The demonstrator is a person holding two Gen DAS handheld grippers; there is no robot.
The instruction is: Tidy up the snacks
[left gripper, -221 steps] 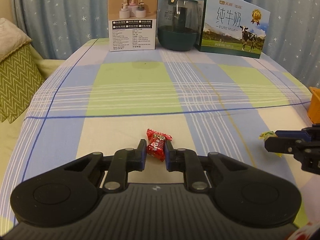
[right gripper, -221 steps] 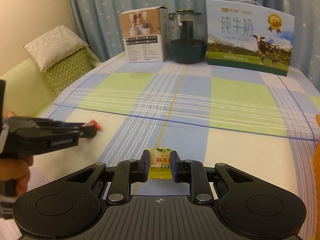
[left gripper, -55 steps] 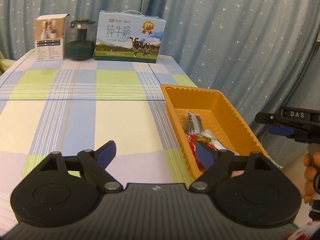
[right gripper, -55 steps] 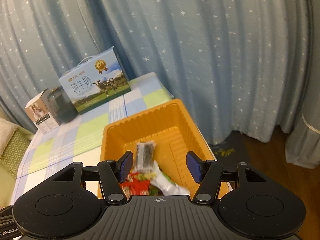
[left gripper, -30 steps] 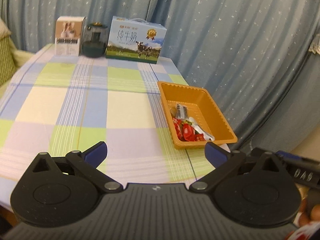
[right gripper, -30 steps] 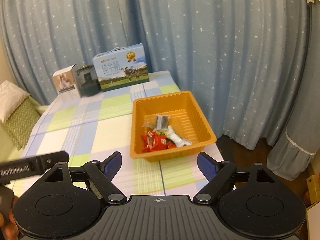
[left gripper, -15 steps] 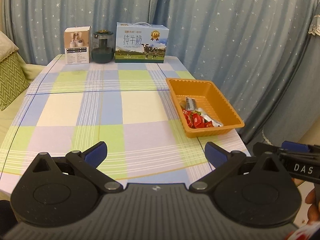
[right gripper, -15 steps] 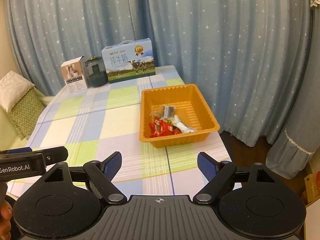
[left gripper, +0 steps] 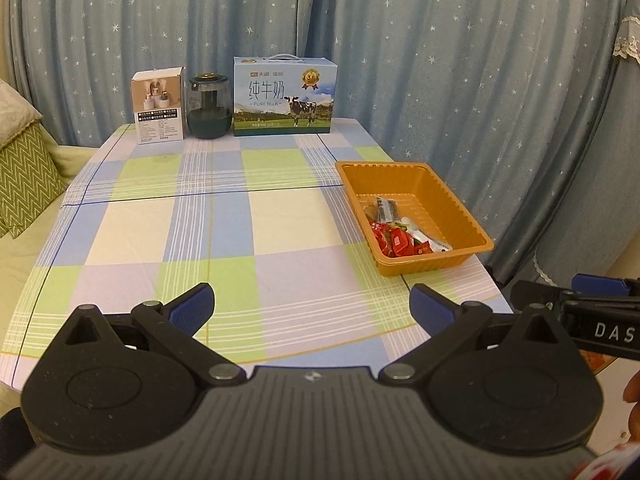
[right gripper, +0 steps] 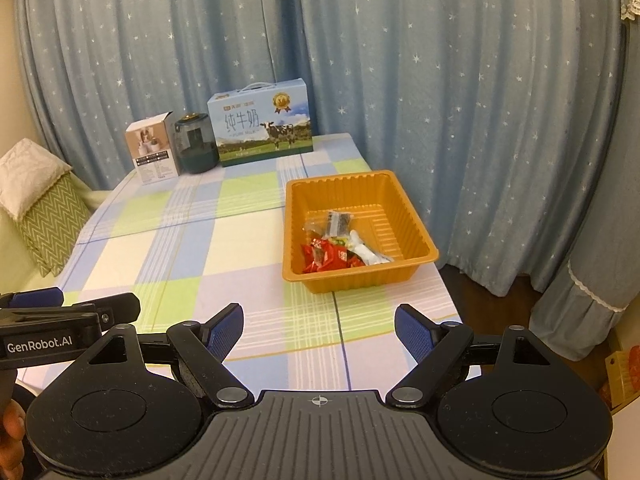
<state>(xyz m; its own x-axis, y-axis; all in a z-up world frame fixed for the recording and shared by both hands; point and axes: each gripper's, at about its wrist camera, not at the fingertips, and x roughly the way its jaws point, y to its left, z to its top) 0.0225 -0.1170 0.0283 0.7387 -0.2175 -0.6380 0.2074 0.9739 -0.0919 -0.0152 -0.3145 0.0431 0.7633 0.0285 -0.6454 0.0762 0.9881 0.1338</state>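
our left gripper point(left gripper: 310, 304) and right gripper point(right gripper: 319, 328) hang at the counter's point(left gripper: 224, 236) near edge, jaws spread wide and empty. the snacks point(right gripper: 340, 246) lie heaped in the orange tray point(right gripper: 416, 224) farther on; no loose ones show, so we judge the sorting done.

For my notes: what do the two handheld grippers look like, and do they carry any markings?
Both are matte black plastic with ribbed bodies, round side discs and angled linkage arms with silver pivot pins, ending in blue-padded jaws. The left gripper shows white "GenRobot.AI" lettering on its side in the right wrist view. The right gripper shows "DAS" in the left wrist view. No cables or sleeves are visible.
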